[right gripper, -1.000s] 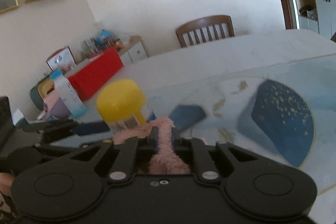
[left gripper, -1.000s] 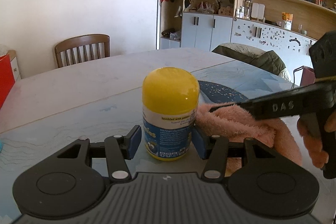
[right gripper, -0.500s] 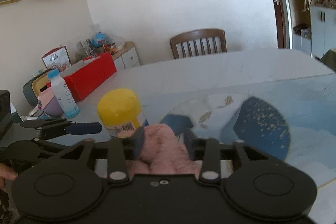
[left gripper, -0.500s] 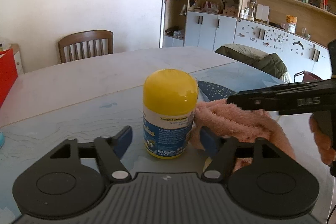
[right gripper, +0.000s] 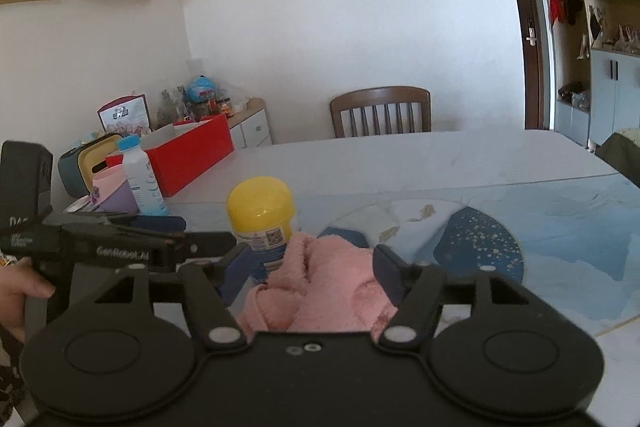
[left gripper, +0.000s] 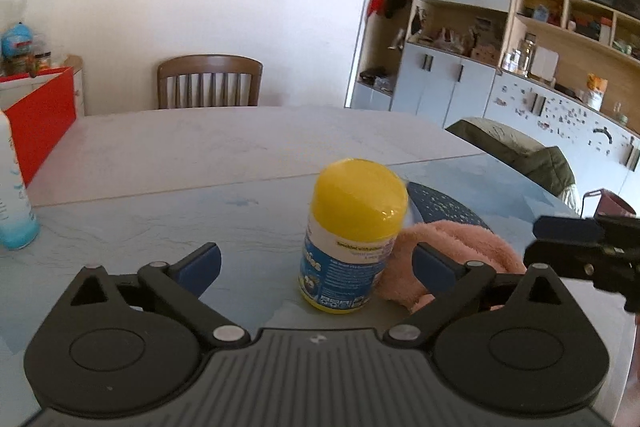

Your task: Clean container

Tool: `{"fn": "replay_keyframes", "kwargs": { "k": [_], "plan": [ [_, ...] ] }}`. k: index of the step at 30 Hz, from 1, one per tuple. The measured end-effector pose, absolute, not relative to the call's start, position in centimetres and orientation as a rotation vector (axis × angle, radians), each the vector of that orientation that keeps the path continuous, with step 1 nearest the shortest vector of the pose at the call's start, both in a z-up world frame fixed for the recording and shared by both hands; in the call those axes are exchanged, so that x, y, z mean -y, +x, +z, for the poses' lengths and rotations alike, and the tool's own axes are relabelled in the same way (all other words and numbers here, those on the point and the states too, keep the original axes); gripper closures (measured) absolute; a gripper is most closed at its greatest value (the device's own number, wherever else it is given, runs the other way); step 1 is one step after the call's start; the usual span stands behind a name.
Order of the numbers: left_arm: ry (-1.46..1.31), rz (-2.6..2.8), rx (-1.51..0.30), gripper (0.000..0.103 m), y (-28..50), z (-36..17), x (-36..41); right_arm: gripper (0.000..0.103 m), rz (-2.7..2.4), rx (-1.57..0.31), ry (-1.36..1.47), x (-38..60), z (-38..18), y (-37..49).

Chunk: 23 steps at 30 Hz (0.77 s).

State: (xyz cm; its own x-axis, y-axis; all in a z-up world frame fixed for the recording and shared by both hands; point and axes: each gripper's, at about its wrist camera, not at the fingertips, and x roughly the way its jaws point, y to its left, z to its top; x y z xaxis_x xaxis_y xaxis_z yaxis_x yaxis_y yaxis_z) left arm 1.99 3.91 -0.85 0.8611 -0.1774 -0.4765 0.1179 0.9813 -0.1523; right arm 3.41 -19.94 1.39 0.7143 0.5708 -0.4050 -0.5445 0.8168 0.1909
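A container [left gripper: 356, 235] with a yellow cap and a blue-and-white label stands upright on the table. It sits between the blue pads of my left gripper [left gripper: 316, 263], whose jaws are opening and stand well clear of it on both sides. A pink fluffy cloth [left gripper: 452, 251] lies bunched against the container's right side. In the right wrist view the cloth [right gripper: 320, 279] rests between the pads of my right gripper [right gripper: 310, 267], whose jaws are opening too and no longer pinch it. The container [right gripper: 262, 205] stands just beyond the cloth.
A blue-capped bottle [right gripper: 140, 179], a purple cup [right gripper: 114, 193] and a red box [right gripper: 188, 159] crowd the table's left end. A wooden chair [right gripper: 380, 111] stands at the far side. The blue patterned mat [right gripper: 476, 243] spreads to the right.
Both grippers have opened. The left one let go of the container, the right one let go of the pink cloth and drew back a little from it.
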Motion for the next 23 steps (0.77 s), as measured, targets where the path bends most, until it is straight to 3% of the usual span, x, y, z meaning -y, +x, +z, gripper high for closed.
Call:
{"fn": "replay_keyframes", "kwargs": {
  "k": [23],
  "plan": [
    [-0.043,-0.207,-0.481,0.000,-0.4,-1.5,-1.0,0.031,0.403,-0.524,0.024,19.6,0.2,1.5]
  ]
}}
